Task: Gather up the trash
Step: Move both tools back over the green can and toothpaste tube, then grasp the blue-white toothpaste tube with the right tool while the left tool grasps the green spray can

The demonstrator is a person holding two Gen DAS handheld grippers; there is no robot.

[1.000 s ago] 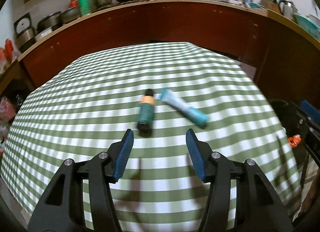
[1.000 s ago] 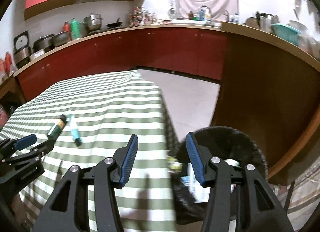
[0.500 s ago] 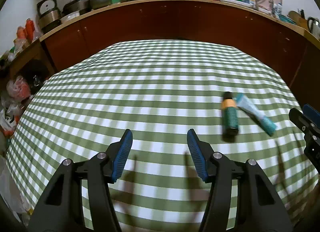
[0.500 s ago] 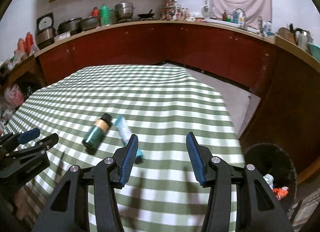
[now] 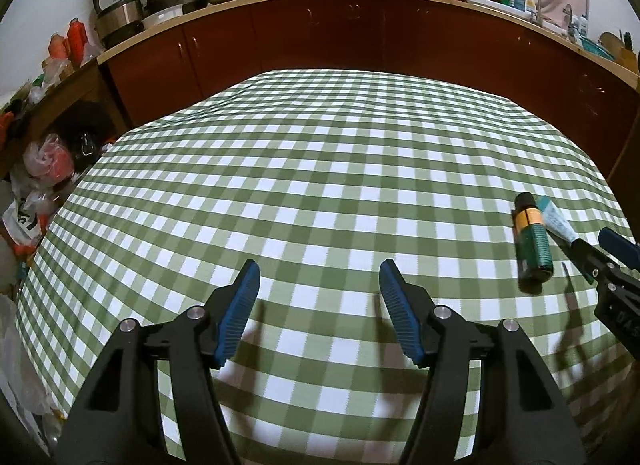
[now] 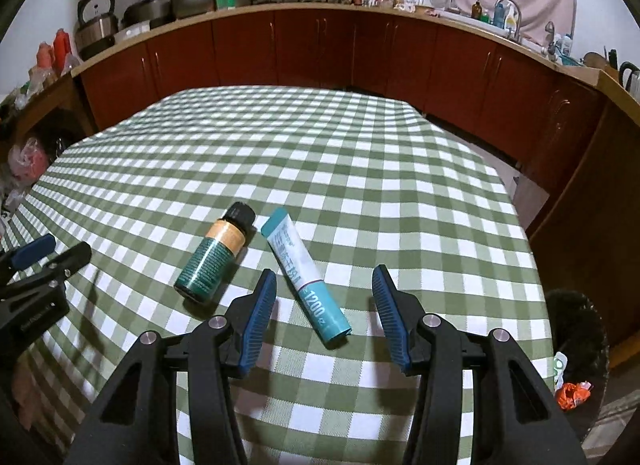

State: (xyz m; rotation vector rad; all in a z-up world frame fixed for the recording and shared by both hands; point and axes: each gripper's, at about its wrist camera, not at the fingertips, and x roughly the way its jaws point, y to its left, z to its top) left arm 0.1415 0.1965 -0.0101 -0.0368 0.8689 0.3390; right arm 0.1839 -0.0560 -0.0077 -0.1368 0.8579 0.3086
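A dark green bottle with an orange band and black cap lies on the green checked tablecloth. A white and teal tube lies just right of it. My right gripper is open, low over the table, with the tube's teal end between its fingers. My left gripper is open and empty over the cloth, well left of the bottle and tube. The right gripper's fingers show at the left wrist view's right edge.
A black trash bin with some litter stands on the floor past the table's right edge. Red cabinets and a counter with pots wrap around the back. Plastic bags pile up at the left.
My right gripper has swung left from the bin and moved in over the tube. My left gripper has shifted left, away from the bottle and tube.
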